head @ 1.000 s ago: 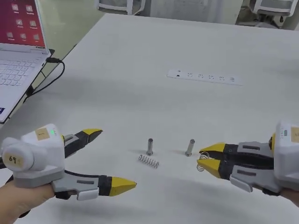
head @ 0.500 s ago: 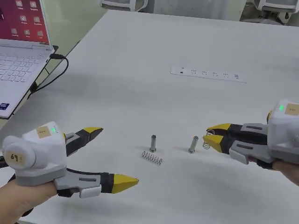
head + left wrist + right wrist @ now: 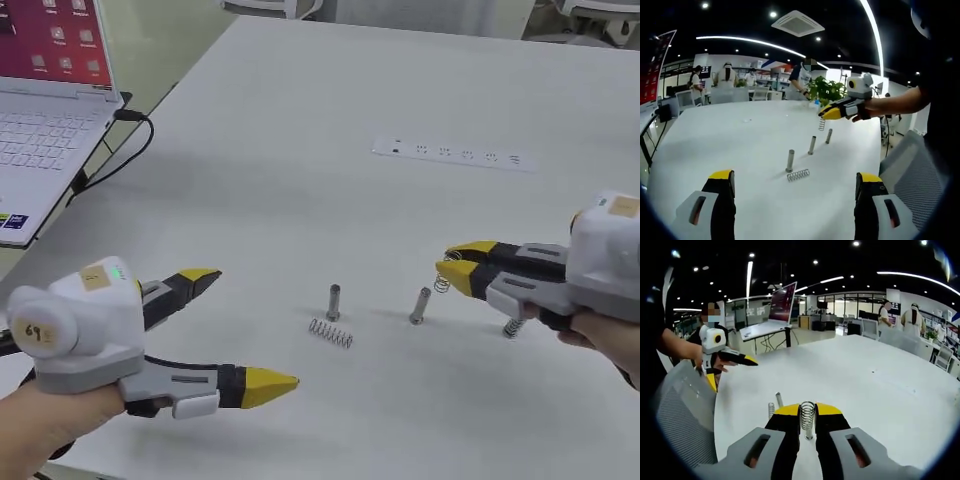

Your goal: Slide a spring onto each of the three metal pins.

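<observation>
Spring [image 3: 442, 284] is hanging upright from our right gripper [image 3: 453, 268], jaws pinching its upper coils so its open end can drop over the middle pin [image 3: 421, 305] just left. We are holding the left gripper [image 3: 255, 327] empty, jaws wide, near the loose spring [image 3: 331, 333] on the surface [image 3: 300, 200].

Thin bright metal wire makes up the spring [image 3: 807, 420] pinched in the right gripper [image 3: 443, 266], whose tips are smooth yellow plastic on a matt grey and black plastic body. Just ahead of those tips, a pin [image 3: 420, 305] is smooth dull-grey metal on a matt white tabletop [image 3: 300, 180].
</observation>
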{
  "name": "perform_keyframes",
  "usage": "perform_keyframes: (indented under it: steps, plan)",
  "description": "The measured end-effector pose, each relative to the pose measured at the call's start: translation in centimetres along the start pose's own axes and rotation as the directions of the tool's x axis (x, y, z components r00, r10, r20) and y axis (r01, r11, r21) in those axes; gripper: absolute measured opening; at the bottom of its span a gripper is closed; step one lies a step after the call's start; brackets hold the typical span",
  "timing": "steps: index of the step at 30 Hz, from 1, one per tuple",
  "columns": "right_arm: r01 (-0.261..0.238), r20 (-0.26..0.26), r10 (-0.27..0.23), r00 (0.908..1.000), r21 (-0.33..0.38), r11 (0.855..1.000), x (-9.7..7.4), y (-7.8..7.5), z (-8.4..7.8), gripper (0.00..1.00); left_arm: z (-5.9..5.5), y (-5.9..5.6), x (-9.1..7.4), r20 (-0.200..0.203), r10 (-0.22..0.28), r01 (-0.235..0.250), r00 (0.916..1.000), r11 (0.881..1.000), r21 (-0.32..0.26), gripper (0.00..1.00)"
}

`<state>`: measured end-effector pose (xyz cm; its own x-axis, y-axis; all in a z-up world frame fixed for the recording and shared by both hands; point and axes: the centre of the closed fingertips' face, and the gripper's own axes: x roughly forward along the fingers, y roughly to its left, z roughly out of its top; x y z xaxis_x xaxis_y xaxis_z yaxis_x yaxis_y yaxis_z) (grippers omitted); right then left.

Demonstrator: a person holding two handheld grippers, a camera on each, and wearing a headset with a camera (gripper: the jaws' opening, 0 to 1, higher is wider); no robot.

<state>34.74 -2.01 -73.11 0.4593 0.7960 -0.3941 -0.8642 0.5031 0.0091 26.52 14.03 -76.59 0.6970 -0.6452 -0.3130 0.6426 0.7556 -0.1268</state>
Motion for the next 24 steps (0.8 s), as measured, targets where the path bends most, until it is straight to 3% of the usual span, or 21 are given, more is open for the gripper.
perform_keyframes:
  steps: [24]
  plan:
    - [-0.003, -0.014, 0.003, 0.9999, 0.02, 1.0, 1.01, -0.4, -0.44, 0.08, 0.0, 0.07, 0.01, -0.008, 0.003, -0.003, 1.0, 1.0, -0.002, 0.98]
